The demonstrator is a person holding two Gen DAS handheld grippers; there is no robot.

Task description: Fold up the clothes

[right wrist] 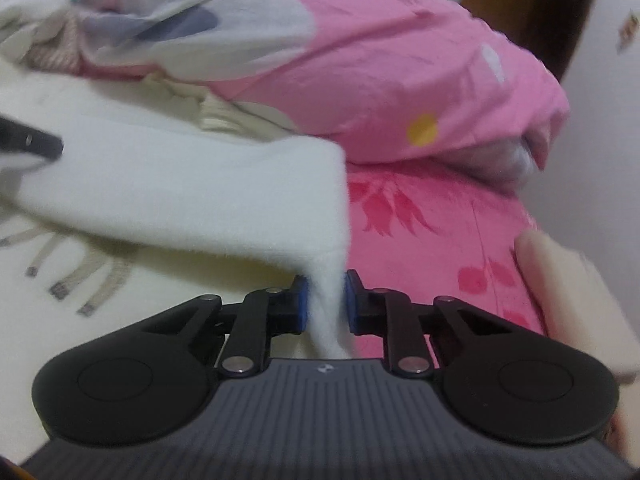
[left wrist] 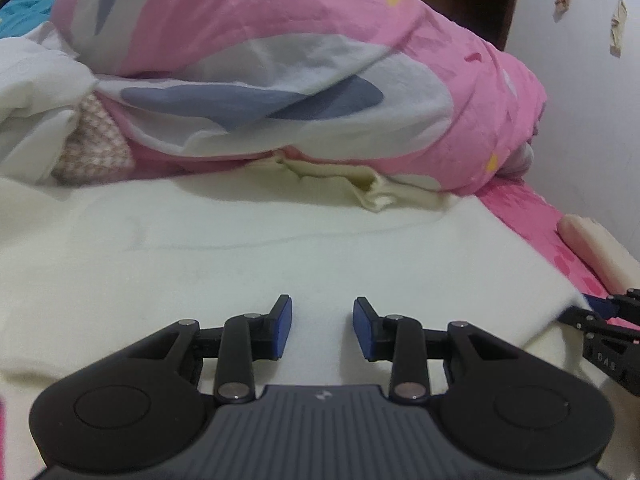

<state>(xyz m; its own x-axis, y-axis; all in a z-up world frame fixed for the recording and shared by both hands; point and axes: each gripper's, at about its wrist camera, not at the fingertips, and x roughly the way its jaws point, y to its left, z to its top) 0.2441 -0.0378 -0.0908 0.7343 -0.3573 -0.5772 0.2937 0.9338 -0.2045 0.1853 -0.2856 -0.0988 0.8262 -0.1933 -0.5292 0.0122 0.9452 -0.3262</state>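
**Right gripper pinches the cream garment's corner; left gripper gapes over it**

A pink quilt point(left wrist: 320, 60) is heaped across the far side of the bed, from ten to two o'clock in both wrist views. In front of it the cream garment point(left wrist: 240, 248) lies spread over the pink bedsheet point(right wrist: 432, 232). The left gripper point(left wrist: 322, 328) hangs above the garment's middle, the cloth stretching away toward twelve o'clock; its jaws stand partly apart with nothing between them. The right gripper point(right wrist: 326, 300) has its blue pads pressed on a lifted corner of the garment, whose fold runs off toward ten o'clock.
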